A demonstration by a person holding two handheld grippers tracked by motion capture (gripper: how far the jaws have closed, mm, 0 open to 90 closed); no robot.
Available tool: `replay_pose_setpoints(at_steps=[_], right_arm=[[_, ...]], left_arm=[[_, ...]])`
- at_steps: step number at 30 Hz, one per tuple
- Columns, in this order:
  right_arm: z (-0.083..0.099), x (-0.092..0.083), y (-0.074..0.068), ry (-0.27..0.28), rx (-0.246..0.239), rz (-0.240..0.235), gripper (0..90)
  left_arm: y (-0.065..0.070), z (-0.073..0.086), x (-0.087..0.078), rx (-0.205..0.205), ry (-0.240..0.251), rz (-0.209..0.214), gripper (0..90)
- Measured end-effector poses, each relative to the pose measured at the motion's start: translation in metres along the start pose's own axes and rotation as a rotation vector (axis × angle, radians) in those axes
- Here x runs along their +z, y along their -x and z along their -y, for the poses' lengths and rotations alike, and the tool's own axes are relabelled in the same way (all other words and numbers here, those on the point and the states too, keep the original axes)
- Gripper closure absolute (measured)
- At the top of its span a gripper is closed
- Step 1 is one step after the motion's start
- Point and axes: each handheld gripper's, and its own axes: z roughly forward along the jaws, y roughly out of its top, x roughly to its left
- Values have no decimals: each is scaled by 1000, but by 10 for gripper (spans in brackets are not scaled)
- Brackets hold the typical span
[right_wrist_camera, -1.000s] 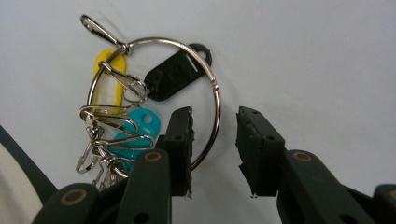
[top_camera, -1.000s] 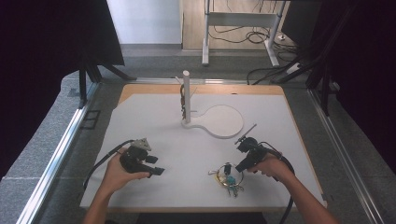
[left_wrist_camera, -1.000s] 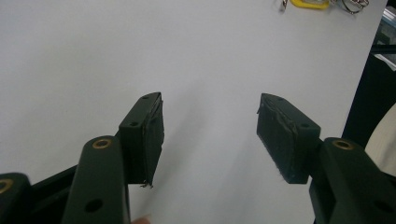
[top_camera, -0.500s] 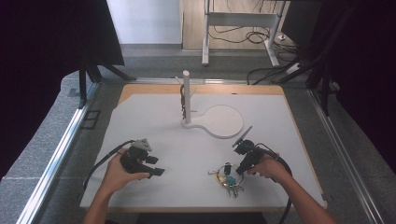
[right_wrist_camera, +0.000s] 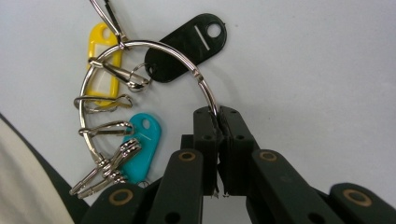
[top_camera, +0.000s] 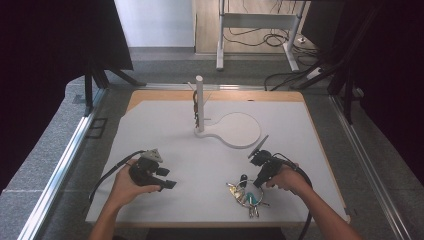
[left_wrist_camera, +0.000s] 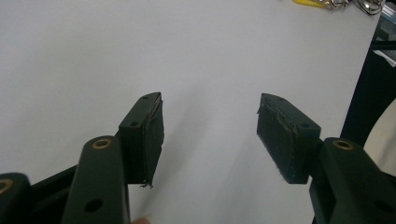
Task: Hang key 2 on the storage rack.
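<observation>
A large metal key ring (right_wrist_camera: pixel 140 84) lies on the white board, carrying a black tag (right_wrist_camera: pixel 189 44), a yellow tag (right_wrist_camera: pixel 103 70), a turquoise tag (right_wrist_camera: pixel 142 144) and several metal clips. My right gripper (right_wrist_camera: pixel 218 116) is shut on the wire of the ring at its right side. In the high view the ring (top_camera: pixel 245 192) lies near the board's front edge, just left of the right gripper (top_camera: pixel 257 181). My left gripper (top_camera: pixel 167 180) is held low at the front left, jaws wide open over bare board (left_wrist_camera: pixel 210 121), nothing between them.
A white stand (top_camera: pixel 200 102) with an upright post and a round flat base (top_camera: pixel 240 130) sits at the middle back of the white board (top_camera: pixel 150 125). Cables trail from both grippers. Dark curtains and table legs lie beyond the board.
My right gripper has moved left and down toward the key ring and now grips it. The left gripper has stayed in place.
</observation>
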Motion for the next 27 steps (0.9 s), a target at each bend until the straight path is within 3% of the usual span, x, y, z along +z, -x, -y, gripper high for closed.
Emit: replay_pose_setpoints(at_steps=[21, 27], right_arm=[[5, -38, 1, 17, -36, -99, 869], [8, -51, 4, 56, -33, -126, 872]], left_arm=[[0, 0, -1, 2, 1, 5, 418], [-1, 0, -1, 12, -10, 4, 417]])
